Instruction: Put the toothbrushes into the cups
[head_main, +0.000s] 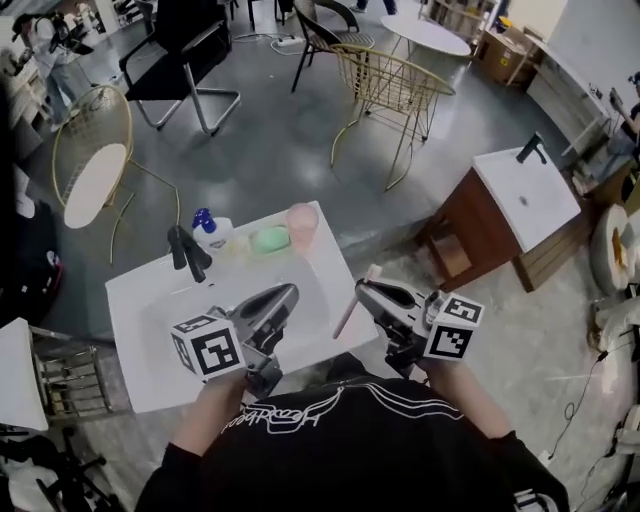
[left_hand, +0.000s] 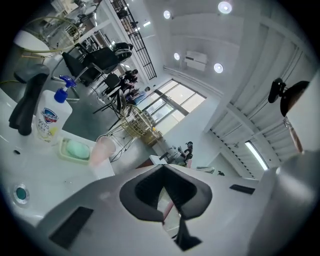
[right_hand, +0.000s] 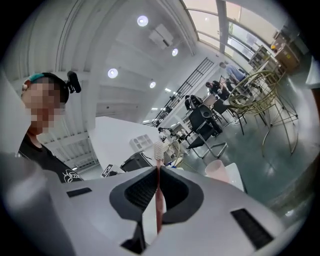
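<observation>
Bristles showed clearly only in the right gripper view, where the right tongs (right_hand: 158, 169) pinched a slim pink plastic toothbrush (right_hand: 158, 192) in their seam, with its white brush head poking up past the tips and its handle running down between the pads. The head view alone placed it: long axis steep and slanted, brush end up, handle end low over the front right edge of the white sink-top desk (head_main: 150, 330), well apart from the translucent pink plastic cup (head_main: 302, 225) at the back edge. The left tongs (left_hand: 163, 167) had their tips pressed together.
</observation>
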